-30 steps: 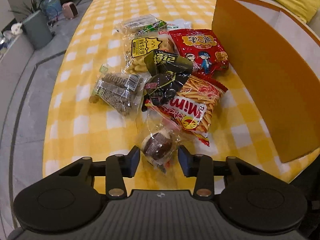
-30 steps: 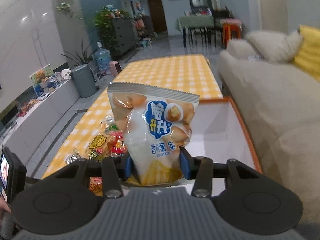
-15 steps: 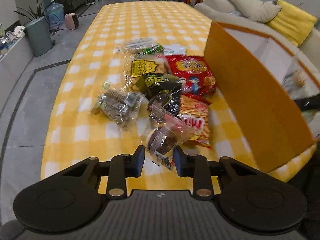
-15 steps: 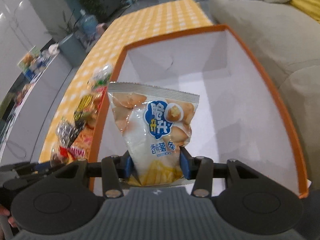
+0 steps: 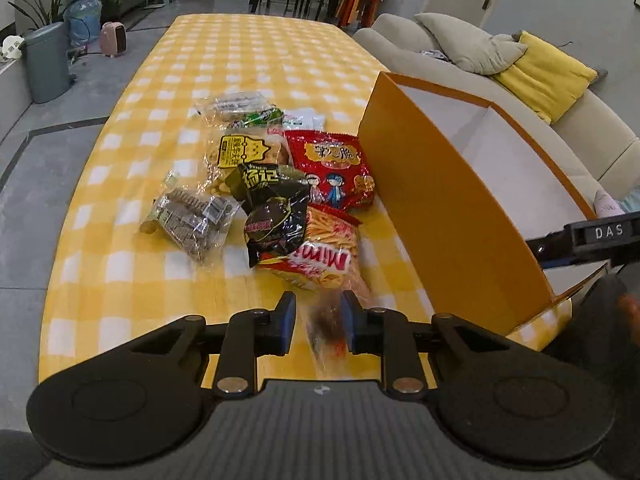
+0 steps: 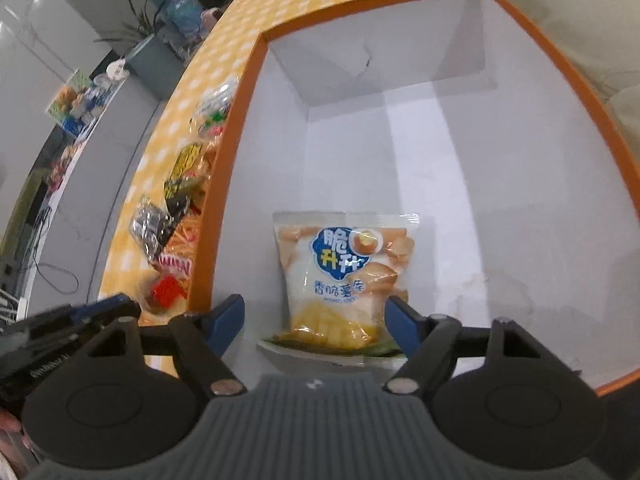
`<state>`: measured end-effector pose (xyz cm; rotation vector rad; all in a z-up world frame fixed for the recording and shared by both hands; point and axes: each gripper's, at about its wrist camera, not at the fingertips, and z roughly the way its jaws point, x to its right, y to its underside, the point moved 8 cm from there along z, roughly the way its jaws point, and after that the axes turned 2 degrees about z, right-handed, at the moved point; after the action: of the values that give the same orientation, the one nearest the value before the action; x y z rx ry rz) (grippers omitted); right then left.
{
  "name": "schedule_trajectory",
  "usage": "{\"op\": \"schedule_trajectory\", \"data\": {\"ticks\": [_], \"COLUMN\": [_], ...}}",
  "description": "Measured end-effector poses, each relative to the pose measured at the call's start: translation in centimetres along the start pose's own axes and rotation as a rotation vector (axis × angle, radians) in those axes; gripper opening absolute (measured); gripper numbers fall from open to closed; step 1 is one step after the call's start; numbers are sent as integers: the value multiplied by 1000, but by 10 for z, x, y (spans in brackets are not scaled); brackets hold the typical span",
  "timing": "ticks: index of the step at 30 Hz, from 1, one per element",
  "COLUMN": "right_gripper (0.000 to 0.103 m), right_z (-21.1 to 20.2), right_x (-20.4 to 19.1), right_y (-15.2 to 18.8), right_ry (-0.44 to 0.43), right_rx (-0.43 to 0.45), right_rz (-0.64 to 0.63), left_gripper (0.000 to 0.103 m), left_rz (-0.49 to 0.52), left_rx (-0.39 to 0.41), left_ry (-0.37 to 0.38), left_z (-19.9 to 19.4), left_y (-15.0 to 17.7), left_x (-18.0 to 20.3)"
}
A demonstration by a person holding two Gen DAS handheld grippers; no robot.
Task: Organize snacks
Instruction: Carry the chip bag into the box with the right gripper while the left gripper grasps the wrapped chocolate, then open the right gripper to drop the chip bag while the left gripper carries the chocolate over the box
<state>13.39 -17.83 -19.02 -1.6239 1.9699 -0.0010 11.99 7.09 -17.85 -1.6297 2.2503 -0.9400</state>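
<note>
Jaws of the left gripper (image 5: 318, 322) clamp a blurred clear-wrapped snack (image 5: 326, 326) above the yellow checked tablecloth (image 5: 248, 60); ahead lies a heap of snack packets (image 5: 280, 196), with the orange box (image 5: 452, 216) to its right. From the right wrist, the right gripper (image 6: 316, 316) has just been opening, its jaws apart around a potato-stick bag (image 6: 344, 276) lying on the box's white floor.
</note>
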Motion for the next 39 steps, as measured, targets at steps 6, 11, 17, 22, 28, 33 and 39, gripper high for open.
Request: {"op": "schedule_trajectory", "data": {"ticks": [6,11,17,22,28,33,39], "right_gripper": [11,8,8,8,11,0,0], "right_z": [-12,-14,-11,-10,-11,-13,7], "right_x": [6,-5,-10,-4,-2,-1,-11], "right_y": [-9,-12,-4,-2,-3,-6,-7], "right_ry": [23,39,26,24,5,37,-3], "right_rx": [0,9,0,-5,1,-7,-161], "right_rz": [-6,-46,-60,-44,-42,-81,-56], "left_gripper": [27,61,78,79,81,74,53], "left_rz": [54,120,144,193,225,234,200], "left_rx": [-77,-87,-88,-245,-243,-229,-227], "left_ry": [-5,50,100,-5,-46,-38,-4], "left_z": [13,5,-15,18,35,40,42], "left_y": [7,14,19,36,35,34,36], "left_x": [5,16,29,37,40,43,43]}}
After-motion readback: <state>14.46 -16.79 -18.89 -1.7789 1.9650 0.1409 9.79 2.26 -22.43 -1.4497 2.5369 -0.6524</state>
